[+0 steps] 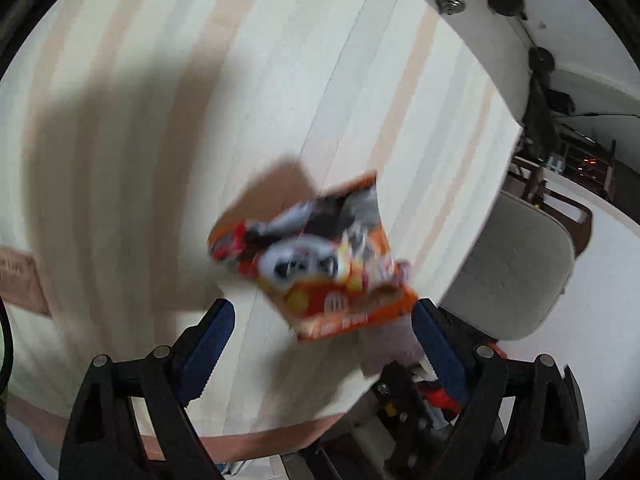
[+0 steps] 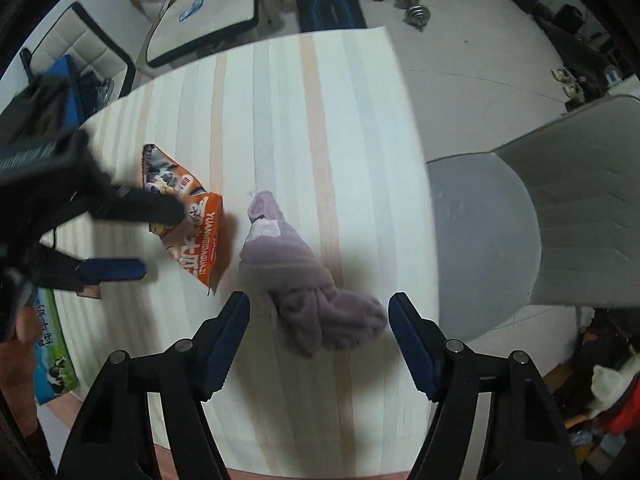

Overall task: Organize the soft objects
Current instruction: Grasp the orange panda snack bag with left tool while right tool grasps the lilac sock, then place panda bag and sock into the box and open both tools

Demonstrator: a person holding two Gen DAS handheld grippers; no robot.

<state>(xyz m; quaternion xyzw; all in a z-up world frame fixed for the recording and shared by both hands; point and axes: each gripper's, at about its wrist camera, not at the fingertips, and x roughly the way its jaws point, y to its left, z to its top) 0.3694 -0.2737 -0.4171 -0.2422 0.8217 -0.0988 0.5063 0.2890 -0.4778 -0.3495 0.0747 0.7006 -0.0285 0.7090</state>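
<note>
An orange snack bag [image 1: 316, 264] lies on the striped table, blurred, just ahead of my left gripper [image 1: 320, 330], whose jaws are wide open and empty around its near end. In the right wrist view the same bag [image 2: 196, 216] lies left of a lilac fluffy sock [image 2: 304, 280]. My right gripper [image 2: 318, 334] is open, its jaws either side of the sock's near end, not closed on it. The left gripper [image 2: 160, 236] shows there at the left, open over the bag.
The striped table [image 2: 320, 120] ends at the right by a grey chair [image 2: 500, 220]. A milk carton [image 2: 52, 344] lies at the left edge. Dumbbells [image 2: 416, 12] and bags lie on the floor beyond.
</note>
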